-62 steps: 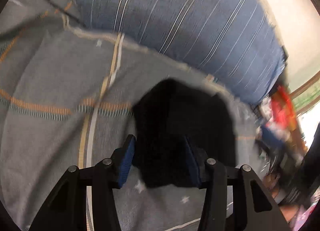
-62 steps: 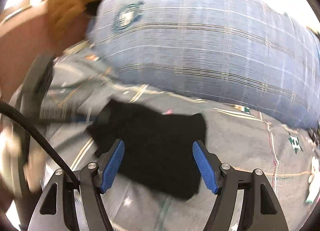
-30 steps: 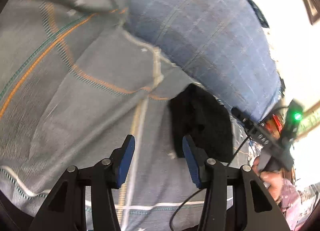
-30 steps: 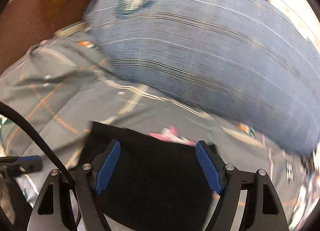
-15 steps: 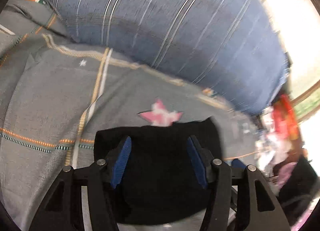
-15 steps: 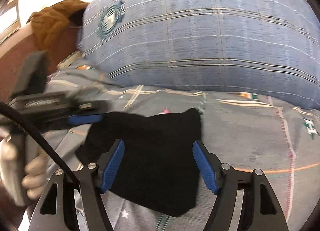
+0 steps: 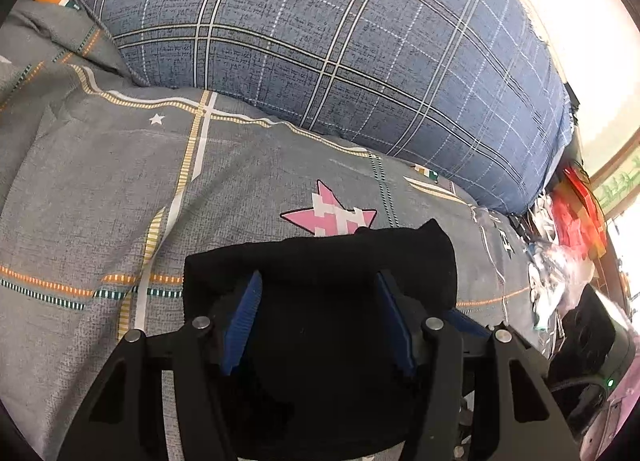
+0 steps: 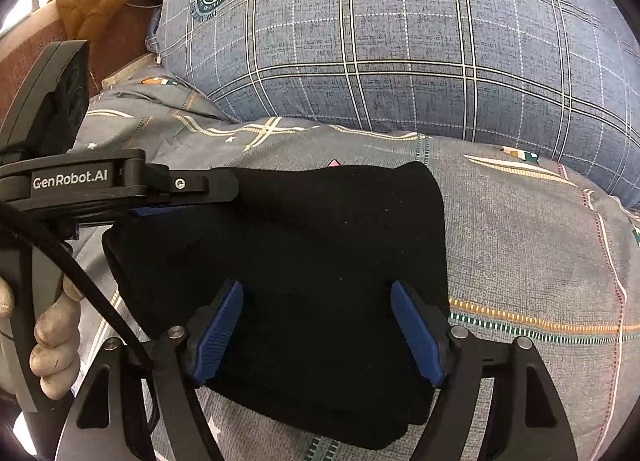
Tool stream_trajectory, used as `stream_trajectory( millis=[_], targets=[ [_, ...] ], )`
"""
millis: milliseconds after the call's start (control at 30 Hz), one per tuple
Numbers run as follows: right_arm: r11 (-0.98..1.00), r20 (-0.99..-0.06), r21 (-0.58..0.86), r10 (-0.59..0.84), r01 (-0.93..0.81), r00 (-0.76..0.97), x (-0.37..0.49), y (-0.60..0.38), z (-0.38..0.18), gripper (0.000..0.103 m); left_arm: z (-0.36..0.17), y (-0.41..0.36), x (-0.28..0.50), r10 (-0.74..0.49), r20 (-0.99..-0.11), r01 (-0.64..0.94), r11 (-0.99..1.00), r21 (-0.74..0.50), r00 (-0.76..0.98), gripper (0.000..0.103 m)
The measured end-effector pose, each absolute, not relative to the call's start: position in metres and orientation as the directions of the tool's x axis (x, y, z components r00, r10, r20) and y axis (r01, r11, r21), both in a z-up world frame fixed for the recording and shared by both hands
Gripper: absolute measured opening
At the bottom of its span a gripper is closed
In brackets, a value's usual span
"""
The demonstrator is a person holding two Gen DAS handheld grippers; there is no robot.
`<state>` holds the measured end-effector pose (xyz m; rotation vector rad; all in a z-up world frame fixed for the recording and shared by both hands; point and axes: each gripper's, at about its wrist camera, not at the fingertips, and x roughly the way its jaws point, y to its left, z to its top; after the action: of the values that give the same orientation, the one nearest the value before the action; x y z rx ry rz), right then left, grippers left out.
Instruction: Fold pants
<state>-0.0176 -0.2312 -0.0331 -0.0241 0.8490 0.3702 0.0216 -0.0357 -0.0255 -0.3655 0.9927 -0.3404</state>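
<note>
The black pants (image 8: 320,261) lie folded into a thick rectangular bundle on the grey patterned bedsheet (image 8: 540,269). They also show in the left wrist view (image 7: 320,293). My left gripper (image 7: 318,297) is open, its blue pads either side of the bundle's left part and low over it. In the right wrist view the left gripper (image 8: 168,197) reaches in from the left at the bundle's far left edge. My right gripper (image 8: 316,313) is open over the bundle's near edge, holding nothing.
A large blue plaid pillow (image 8: 380,41) lies along the back of the bed, also in the left wrist view (image 7: 340,41). A brown garment (image 8: 96,1) hangs on the headboard at far left. Cluttered items (image 7: 568,229) lie off the bed's right side.
The left gripper has come back over the folded pants from the bare sheet at their left. The right gripper has drawn back slightly. Both stay open; the bundle lies still.
</note>
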Motion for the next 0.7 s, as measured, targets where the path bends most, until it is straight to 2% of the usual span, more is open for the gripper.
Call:
stream_trajectory(
  millis=[167,233,300,367,433,600,700],
  targets=[
    [0.939,-0.712,0.134,0.314,-0.317,0.628,-0.033,-0.243,-0.006,0.082,-0.016,-0.014,-0.014,-0.453,-0.706,0.059,0.860,-0.507,0.544,0.057],
    [0.946,-0.686,0.123,0.299,-0.300,0.663,-0.047,-0.250,0.005,0.082,-0.023,-0.012,-0.026,-0.431,-0.725,0.044,0.873,-0.487,0.538,0.057],
    [0.942,-0.701,0.129,0.308,-0.310,0.643,-0.052,-0.249,0.003,0.082,-0.039,-0.016,-0.030,-0.402,-0.767,0.023,0.892,-0.452,0.499,0.058],
    [0.942,-0.747,0.112,0.290,-0.316,0.598,-0.049,-0.244,-0.011,0.082,-0.048,-0.010,-0.033,-0.434,-0.759,-0.010,0.865,-0.501,0.486,0.062],
    [0.945,-0.749,0.105,0.280,-0.309,0.600,-0.051,-0.244,-0.013,0.082,-0.046,-0.002,-0.036,-0.468,-0.748,-0.042,0.835,-0.548,0.470,0.061],
    [0.951,-0.675,0.179,0.306,-0.254,0.671,-0.070,-0.258,0.022,0.082,-0.007,0.018,-0.071,-0.445,-0.719,-0.060,0.828,-0.557,0.535,0.061],
    [0.958,-0.605,0.196,0.284,-0.207,0.744,-0.089,-0.261,0.045,0.087,0.040,0.032,-0.120,-0.346,-0.702,-0.060,0.873,-0.484,0.623,0.061]
  ],
)
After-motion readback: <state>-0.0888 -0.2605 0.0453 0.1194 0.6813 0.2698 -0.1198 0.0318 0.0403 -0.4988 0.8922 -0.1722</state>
